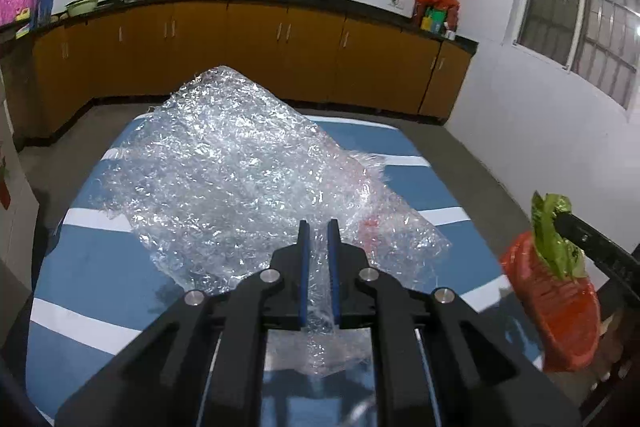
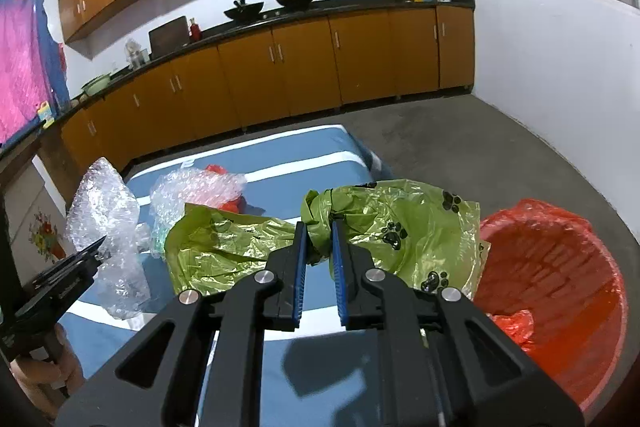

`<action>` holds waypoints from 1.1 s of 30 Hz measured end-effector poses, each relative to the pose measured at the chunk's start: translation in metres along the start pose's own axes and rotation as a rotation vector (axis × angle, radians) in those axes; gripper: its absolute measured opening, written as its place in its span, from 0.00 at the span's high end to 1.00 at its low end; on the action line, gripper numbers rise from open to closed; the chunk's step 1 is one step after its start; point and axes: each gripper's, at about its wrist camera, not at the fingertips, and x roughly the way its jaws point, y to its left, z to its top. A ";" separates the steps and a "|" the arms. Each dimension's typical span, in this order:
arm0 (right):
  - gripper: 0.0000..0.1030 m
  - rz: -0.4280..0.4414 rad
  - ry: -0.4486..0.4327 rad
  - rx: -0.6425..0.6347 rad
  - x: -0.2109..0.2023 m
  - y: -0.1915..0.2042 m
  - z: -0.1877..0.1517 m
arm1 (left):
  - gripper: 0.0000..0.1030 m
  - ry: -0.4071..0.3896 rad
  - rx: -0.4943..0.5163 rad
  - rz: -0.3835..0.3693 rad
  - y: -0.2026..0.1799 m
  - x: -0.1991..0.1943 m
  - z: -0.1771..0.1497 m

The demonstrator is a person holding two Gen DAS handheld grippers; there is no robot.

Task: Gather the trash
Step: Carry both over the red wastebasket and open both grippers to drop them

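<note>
My left gripper (image 1: 318, 225) is shut on a large sheet of clear bubble wrap (image 1: 224, 163) and holds it lifted over the blue-and-white striped table (image 1: 80, 267). The same sheet (image 2: 106, 219) and the left gripper (image 2: 94, 249) show at the left of the right wrist view. My right gripper (image 2: 319, 227) is shut on a green plastic bag with paw prints (image 2: 400, 223), held just left of a bin lined with a red bag (image 2: 560, 279). In the left wrist view the green bag (image 1: 554, 231) hangs at the red-lined bin (image 1: 556, 311).
A second bubble wrap piece (image 2: 192, 191) over something red (image 2: 234, 205) lies on the table (image 2: 280, 163). Orange kitchen cabinets (image 2: 304, 67) with a black counter stand behind. Grey floor (image 2: 460, 147) lies to the right, below a white wall with a window.
</note>
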 end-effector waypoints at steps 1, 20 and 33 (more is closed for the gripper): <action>0.87 -0.006 -0.005 0.004 -0.004 -0.003 0.000 | 0.91 -0.003 0.005 -0.009 -0.004 -0.003 0.000; 0.87 -0.183 -0.044 0.131 -0.057 -0.095 -0.016 | 0.91 0.021 0.134 -0.251 -0.120 -0.014 -0.016; 0.87 -0.277 -0.066 0.217 -0.076 -0.146 -0.025 | 0.91 0.066 0.217 -0.407 -0.199 0.001 -0.026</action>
